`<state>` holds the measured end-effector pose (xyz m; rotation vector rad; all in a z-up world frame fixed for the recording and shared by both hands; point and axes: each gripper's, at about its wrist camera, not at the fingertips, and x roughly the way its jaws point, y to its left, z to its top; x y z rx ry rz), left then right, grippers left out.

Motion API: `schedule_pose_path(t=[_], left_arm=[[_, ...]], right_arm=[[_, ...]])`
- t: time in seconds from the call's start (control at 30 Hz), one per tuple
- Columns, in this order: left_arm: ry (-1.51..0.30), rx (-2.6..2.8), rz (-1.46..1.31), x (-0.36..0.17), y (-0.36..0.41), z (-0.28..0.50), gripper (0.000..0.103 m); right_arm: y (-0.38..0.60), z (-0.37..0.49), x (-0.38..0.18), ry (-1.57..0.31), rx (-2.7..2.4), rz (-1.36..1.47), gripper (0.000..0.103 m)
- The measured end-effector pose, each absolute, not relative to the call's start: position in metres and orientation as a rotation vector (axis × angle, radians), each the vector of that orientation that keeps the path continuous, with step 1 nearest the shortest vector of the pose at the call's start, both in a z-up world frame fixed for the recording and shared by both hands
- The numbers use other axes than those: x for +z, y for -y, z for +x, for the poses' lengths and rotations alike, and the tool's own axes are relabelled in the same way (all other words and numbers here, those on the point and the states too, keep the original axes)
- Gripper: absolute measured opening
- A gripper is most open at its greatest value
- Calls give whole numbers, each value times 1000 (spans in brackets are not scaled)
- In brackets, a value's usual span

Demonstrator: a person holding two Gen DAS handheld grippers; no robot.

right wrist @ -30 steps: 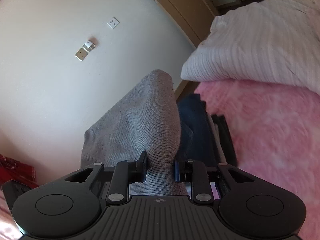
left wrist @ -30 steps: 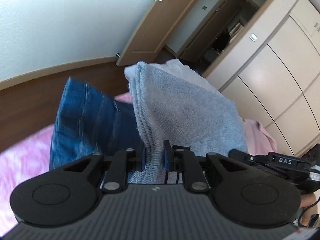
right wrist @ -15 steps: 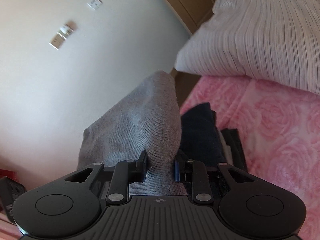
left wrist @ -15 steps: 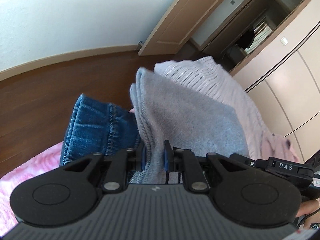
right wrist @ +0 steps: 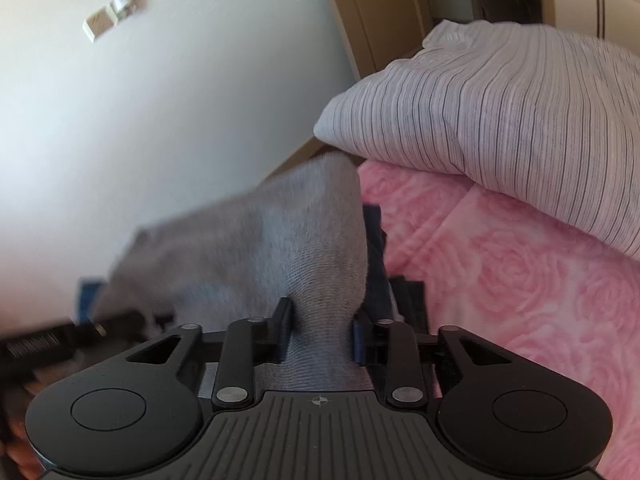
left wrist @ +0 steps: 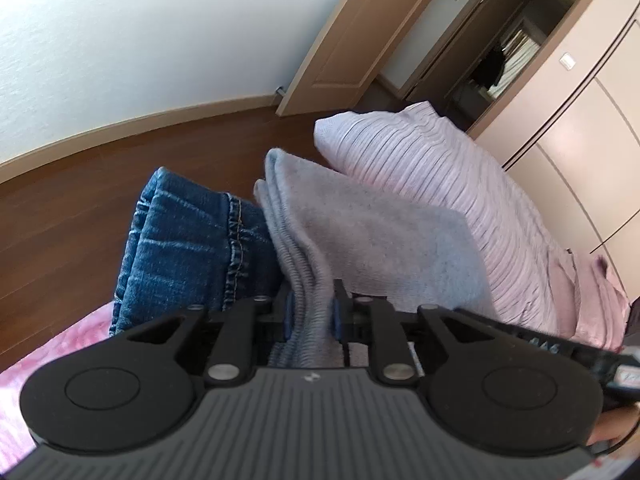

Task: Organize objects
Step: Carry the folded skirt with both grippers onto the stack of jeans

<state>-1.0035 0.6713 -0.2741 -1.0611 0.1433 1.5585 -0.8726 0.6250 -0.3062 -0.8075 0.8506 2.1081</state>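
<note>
A folded grey knit garment [left wrist: 372, 236] is held between both grippers. My left gripper [left wrist: 311, 314] is shut on its layered edge. My right gripper [right wrist: 320, 334] is shut on the other side of the grey garment [right wrist: 280, 248]. The garment hangs low over folded blue jeans [left wrist: 188, 248], which lie on the pink rose-patterned bed cover [right wrist: 500, 280] near the bed's edge. Dark folded clothes [right wrist: 408, 300] show under and right of the garment in the right wrist view. I cannot tell whether the garment touches the jeans.
A striped white pillow [left wrist: 440, 184] lies just beyond the garment on the bed; it also shows in the right wrist view [right wrist: 500, 104]. Brown wood floor [left wrist: 80, 200], an open door [left wrist: 360, 32] and beige wardrobes [left wrist: 580, 112] lie beyond the bed's edge.
Both grippers have carried the grey garment down and forward toward the jeans and the pillow. The jeans and pillow now appear closer and lower under the garment.
</note>
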Motion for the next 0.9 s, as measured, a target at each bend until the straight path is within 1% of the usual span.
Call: schedule_pose_path(t=[0.07, 0.13, 0.23, 0.33, 0.43, 0.47, 0.5, 0.53, 0.63, 0.7, 0.77, 0.83, 0.9], left_arm=[[-158, 1570, -1049, -273, -671, -1002, 18], [-186, 1577, -1037, -268, -672, -997, 19], [-233, 1599, -1008, -251, -666, -990, 18], [-267, 1637, -893, -227, -660, -984, 18], [-297, 1654, -796, -212, -668, -977, 18], [-318, 1657, -763, -211, -674, -974, 18], [-343, 1661, -741, -212, -681, -971, 16], [-368, 1665, -732, -215, -690, -967, 14], [-448, 1683, -778, -244, -710, -967, 8], [-519, 1682, -768, -268, -714, -965, 9], [-564, 1695, -690, -283, -710, -958, 10], [-564, 1699, -663, -285, -707, -955, 10], [-538, 1691, -681, -280, -703, -957, 10]], right_arm=[[-622, -871, -311, -820, 2122, -801, 33], [-625, -870, -310, -823, 2136, -813, 40], [-627, -867, -305, -796, 2154, -857, 46], [-614, -855, -286, -663, 2160, -810, 49], [-605, -847, -269, -567, 2194, -706, 49], [-604, -852, -265, -540, 2217, -686, 49], [-603, -859, -262, -517, 2244, -680, 46], [-602, -869, -262, -502, 2272, -692, 39], [-601, -898, -276, -496, 2317, -741, 27], [-603, -913, -295, -527, 2307, -804, 24], [-598, -924, -316, -557, 2312, -884, 22], [-587, -929, -327, -477, 2316, -905, 22], [-585, -927, -323, -456, 2324, -901, 22]])
